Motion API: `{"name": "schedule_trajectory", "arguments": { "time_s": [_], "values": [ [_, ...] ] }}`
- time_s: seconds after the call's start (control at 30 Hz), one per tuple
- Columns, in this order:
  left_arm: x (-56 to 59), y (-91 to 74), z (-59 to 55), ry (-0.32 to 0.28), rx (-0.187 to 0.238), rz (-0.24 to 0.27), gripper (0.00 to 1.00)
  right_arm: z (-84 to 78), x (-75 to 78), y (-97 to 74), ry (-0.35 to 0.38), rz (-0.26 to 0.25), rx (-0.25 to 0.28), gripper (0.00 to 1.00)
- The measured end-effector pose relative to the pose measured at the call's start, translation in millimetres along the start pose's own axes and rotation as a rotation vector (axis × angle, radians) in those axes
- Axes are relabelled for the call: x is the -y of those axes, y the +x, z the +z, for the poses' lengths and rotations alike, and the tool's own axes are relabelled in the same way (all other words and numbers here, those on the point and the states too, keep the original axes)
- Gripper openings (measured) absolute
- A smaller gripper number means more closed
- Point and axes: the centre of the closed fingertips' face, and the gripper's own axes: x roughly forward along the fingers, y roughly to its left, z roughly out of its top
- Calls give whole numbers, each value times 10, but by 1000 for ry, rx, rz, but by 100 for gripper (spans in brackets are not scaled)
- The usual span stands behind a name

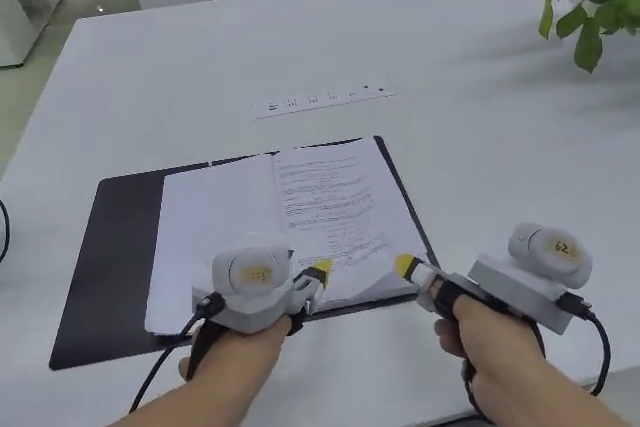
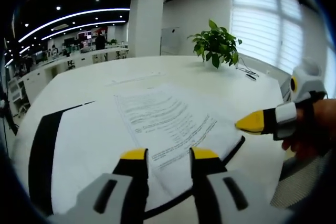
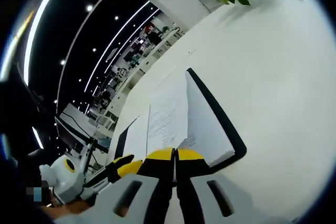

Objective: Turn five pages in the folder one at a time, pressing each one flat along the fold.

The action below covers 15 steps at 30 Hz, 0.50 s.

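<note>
Folder (image 1: 115, 247): lay open and flat on the white counter (image 1: 470, 107), directly in front of the person.
Fold (image 1: 284, 217): ran away from the person and leaned slightly to the left at the far end. This was the long axis that any page turn would hinge on.
Printed page (image 1: 335, 202): was the top sheet on the right of the fold. Its near right corner curled up a little off the stack.
Right hand-held gripper (image 3: 175, 154): jaws were clenched together, with the tip at the lifted near corner, touching it or just beside it. I couldn't tell whether a sheet was caught between them.
Left hand-held gripper (image 2: 169, 155): jaws were released and apart, with nothing between them. It sat over the near edge of the pages close to the fold and pointed along it. Whether it touched the paper was unclear.
Key relation: the free edge of the page lay just left of the right tip, so the right hand-held gripper was nearer the corner. The left one was nearer the fold.
Judgement: the corner likely needed carrying leftwards across the fold, and the left hand-held gripper looked placed to press along it.
Risk: probably catching two sheets at once.
</note>
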Motion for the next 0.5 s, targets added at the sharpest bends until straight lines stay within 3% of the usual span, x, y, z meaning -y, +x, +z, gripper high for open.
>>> {"name": "schedule_trajectory", "arguments": {
  "time_s": [0.1,0.27,0.5],
  "values": [
    [-53,-140,57,10,16,4,34,55,-156,-33,-57,27,16,0],
    [-205,-444,195,-5,78,30,39,95,-366,-78,-123,58,32,0],
    [-383,-758,249,-7,108,57,40,127,-618,-123,-198,95,47,0]
  ]
}}
